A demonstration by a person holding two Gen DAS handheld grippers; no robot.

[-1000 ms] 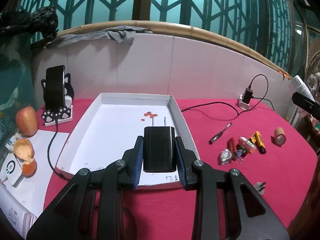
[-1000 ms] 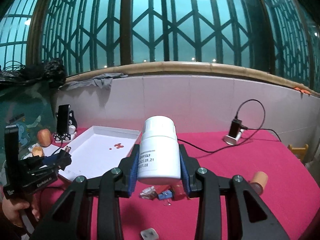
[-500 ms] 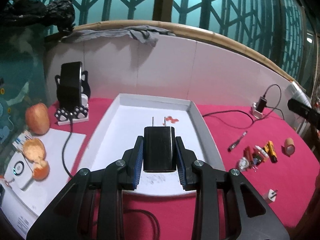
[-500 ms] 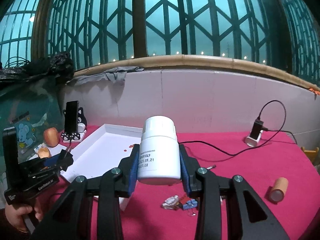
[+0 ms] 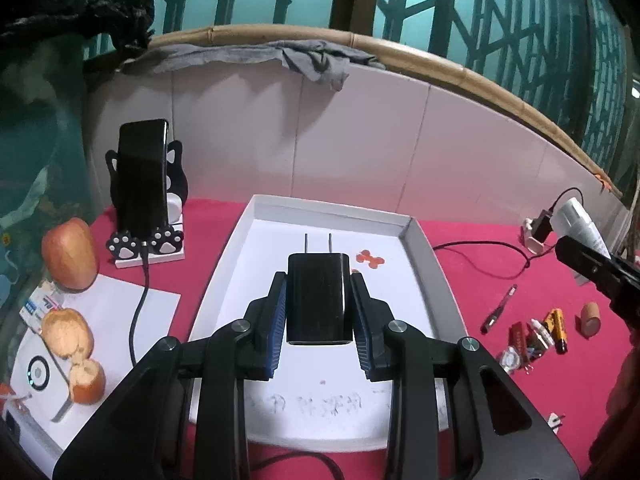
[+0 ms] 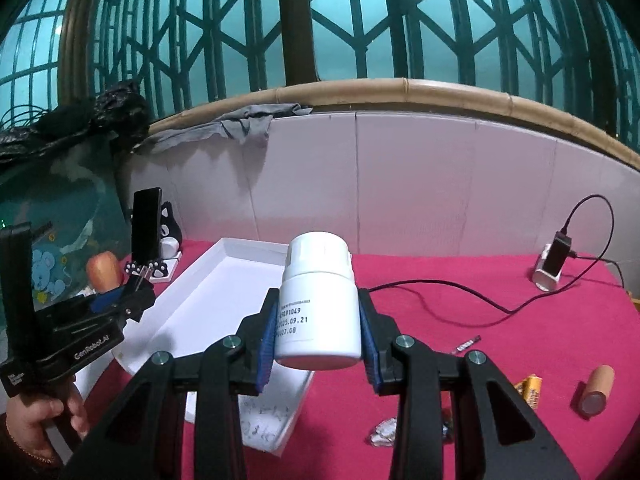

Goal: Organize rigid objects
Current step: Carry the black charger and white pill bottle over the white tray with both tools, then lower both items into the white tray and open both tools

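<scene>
My left gripper [image 5: 319, 300] is shut on a black plug adapter [image 5: 319, 296], prongs pointing forward, held above the near half of the white tray [image 5: 426, 248]. My right gripper [image 6: 318, 320] is shut on a white pill bottle [image 6: 318, 304], cap pointing away, held above the red table just right of the tray [image 6: 200, 280]. The left gripper also shows in the right wrist view [image 6: 136, 298], over the tray's left edge. The bottle and right gripper show at the right edge of the left wrist view [image 5: 580, 224].
Loose small items [image 5: 536, 332] lie on the red cloth right of the tray: batteries, a pen [image 5: 498, 308], a cardboard roll [image 6: 598, 390], a white plug [image 5: 554, 432]. A phone on a cat stand [image 5: 144, 184], an apple [image 5: 70, 256] and peel sit left. A cabled charger [image 6: 554, 260] stands far right.
Both grippers have moved left and forward toward the tray with their objects still held. The adapter now hangs over the tray's inside; the bottle is nearer the tray's right edge.
</scene>
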